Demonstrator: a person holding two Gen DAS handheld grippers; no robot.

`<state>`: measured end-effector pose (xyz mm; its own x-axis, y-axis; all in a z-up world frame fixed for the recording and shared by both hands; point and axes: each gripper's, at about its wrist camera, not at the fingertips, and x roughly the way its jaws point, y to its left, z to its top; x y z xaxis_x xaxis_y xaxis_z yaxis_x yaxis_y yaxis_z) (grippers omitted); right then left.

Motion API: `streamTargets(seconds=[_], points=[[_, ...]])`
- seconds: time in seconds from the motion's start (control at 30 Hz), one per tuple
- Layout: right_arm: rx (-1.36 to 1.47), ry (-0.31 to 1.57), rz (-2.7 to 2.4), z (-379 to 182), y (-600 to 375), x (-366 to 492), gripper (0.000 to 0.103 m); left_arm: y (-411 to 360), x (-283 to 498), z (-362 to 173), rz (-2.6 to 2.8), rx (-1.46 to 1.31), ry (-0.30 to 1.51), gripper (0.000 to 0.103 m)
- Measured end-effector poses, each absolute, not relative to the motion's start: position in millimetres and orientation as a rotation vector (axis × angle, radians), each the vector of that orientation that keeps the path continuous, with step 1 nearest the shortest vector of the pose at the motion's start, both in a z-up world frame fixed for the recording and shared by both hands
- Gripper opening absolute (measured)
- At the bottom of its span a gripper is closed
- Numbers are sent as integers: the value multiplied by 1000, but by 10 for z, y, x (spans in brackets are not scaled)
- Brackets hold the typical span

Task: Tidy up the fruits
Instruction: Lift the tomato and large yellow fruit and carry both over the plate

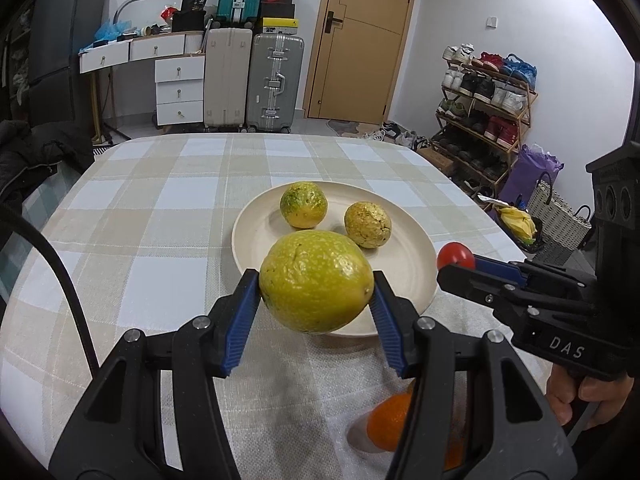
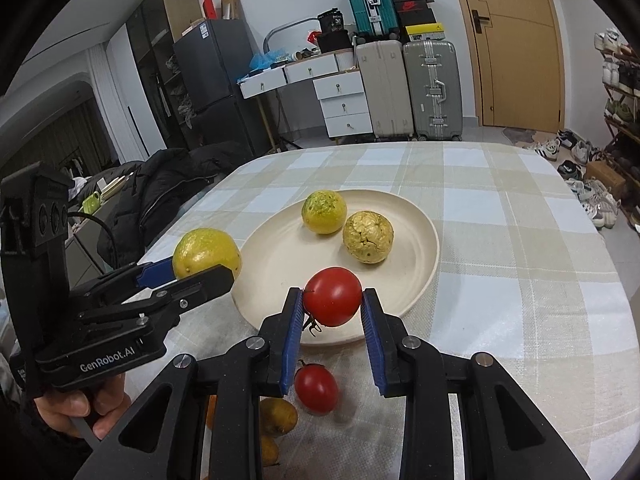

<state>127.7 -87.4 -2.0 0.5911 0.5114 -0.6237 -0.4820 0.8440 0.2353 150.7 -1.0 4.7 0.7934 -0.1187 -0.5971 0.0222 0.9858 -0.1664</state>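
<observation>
Carrying a green fruit (image 1: 316, 280) in your left claw (image 1: 316, 300) and a tomato (image 2: 332, 295) in your right claw (image 2: 331, 312) over the plate's (image 1: 404, 268) near rim, you risk either rolling off if dropped from height.

Left gripper (image 1: 316, 284) jaws clamp a yellow-green fruit (image 1: 316, 280) above the plate (image 1: 404, 264).

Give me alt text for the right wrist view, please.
The right gripper holds a red tomato over the near rim of a cream plate that carries two yellow-green fruits. At left, the left gripper holds a larger yellow-green fruit; another tomato lies on the checked tablecloth below.
</observation>
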Motion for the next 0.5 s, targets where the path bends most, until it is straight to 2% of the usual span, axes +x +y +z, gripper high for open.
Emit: streamTargets(seconds=[0.5], points=[[111, 792, 553, -164, -946, 1550, 30, -186, 1740, -138, -50, -94, 683, 52]])
